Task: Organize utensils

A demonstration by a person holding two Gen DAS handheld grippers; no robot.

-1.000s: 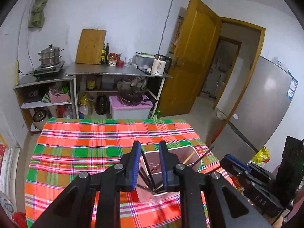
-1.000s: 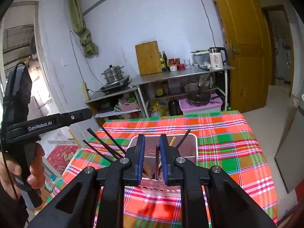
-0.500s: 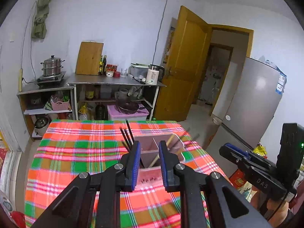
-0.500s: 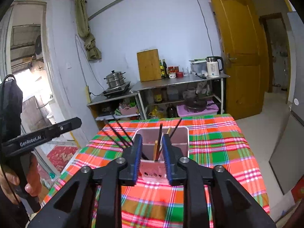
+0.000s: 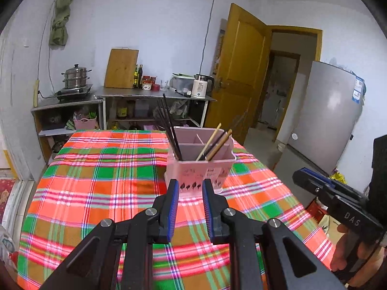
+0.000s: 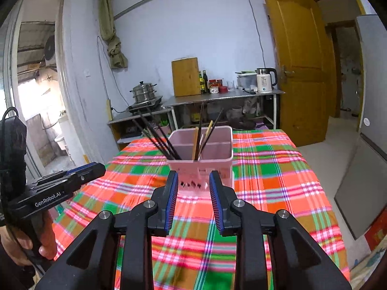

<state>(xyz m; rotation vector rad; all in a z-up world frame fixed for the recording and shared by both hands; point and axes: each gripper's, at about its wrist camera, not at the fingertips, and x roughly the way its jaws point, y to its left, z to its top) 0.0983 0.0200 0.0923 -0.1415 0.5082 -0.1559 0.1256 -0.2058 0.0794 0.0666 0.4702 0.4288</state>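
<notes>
Table under a red, green and orange plaid tablecloth (image 5: 101, 169) fills the foreground in both wrist views; behind it a grey metal shelf counter (image 5: 154, 95) runs along the pale wall, carrying a wooden cutting board (image 5: 122, 68) leaning upright, a stacked steel steamer pot (image 5: 76, 76) on a burner, bottles and jars, and a white electric kettle (image 5: 200, 87). Yellow-brown wooden door (image 5: 238, 72) stands open to the right, grey fridge (image 5: 329, 113) further right. On the cloth, towards the far middle of the table, sits a pink plastic utensil holder (image 5: 200, 166), rectangular, upright, split by inner dividers into compartments. Black chopsticks (image 5: 169, 125) stand in its left compartment, long axis steep, tips leaning up and to the left past the rim. Light wooden chopsticks (image 5: 212, 142) plus a dark one stand in the near right compartment, leaning up and right in the left view; in the right wrist view they read nearly upright. Left gripper (image 5: 190, 188) is near the holder's front face, apart from it, jaws a narrow gap apart with nothing between. Right gripper (image 6: 193, 181) is likewise in front of the holder, its jaws having just been opening, gap wider, nothing between them. Each gripper shows at the other view's edge, held by a hand (image 6: 29, 246). Nothing stands between the grippers and the holder.
</notes>
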